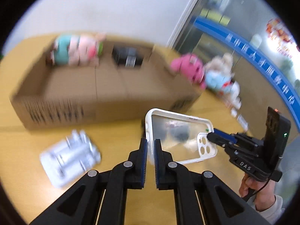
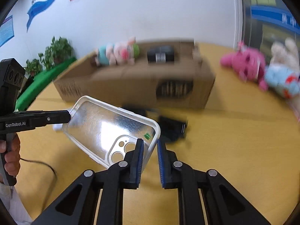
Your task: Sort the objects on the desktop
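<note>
Overhead of a yellow bench (image 2: 234, 140), a clear phone case (image 1: 176, 136) with a white rim is held in the air between two handheld grippers. Nearly closed, the left gripper (image 1: 149, 151) pinches one end of the case's rim between its fingers. At the opposite end, by the camera cutout, the right gripper (image 2: 150, 153) has its fingers narrowly parted around the rim; whether they press on it I cannot tell. Behind the case a long cardboard box (image 1: 105, 88) sits on the bench, with a pastel plush toy (image 1: 78, 49) and a black item (image 1: 128, 56) in it. A pink plush (image 1: 189, 68) and a cream-and-blue plush (image 1: 221, 76) lie right of the box. A silvery packet (image 1: 70, 157) lies on the bench to the left, and a dark object (image 2: 168, 127) lies below the case.
</note>
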`<control>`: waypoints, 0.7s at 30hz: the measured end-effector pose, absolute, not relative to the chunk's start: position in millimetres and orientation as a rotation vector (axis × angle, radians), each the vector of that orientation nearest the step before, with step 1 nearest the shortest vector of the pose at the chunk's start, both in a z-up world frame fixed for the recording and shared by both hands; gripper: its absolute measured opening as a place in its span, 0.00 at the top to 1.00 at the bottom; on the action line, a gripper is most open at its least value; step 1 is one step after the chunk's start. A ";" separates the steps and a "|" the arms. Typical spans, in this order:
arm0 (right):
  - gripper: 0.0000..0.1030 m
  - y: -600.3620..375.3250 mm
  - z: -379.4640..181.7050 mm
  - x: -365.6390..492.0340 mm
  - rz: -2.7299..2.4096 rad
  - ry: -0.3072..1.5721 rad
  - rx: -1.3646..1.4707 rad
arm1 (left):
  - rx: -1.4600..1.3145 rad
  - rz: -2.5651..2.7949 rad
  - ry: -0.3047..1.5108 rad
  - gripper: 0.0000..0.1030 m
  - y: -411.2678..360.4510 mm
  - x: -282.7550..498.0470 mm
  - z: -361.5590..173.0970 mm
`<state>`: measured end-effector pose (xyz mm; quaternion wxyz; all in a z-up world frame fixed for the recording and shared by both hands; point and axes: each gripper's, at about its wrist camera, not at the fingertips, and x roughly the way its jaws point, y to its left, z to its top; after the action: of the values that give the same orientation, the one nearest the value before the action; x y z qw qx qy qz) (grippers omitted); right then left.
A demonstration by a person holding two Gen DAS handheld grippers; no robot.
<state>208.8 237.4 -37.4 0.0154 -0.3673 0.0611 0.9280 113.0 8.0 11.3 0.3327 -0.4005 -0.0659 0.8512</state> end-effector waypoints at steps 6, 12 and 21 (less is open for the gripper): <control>0.86 231.6 45.2 172.2 2.978 0.080 -0.956 | -0.801 2.330 -0.185 0.94 -14.1 82.9 99.8; 0.86 216.9 112.0 106.0 3.100 0.053 -0.831 | -0.737 2.431 -0.158 0.94 -45.0 35.8 144.9; 0.86 186.8 127.3 -34.0 3.188 0.023 -0.979 | -0.863 2.525 -0.207 0.94 -88.5 -43.7 128.0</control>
<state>-34.0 186.8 127.3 -0.0965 -0.2923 0.0069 0.9514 -43.7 -88.5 128.0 0.2307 -0.3136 -0.0751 0.9180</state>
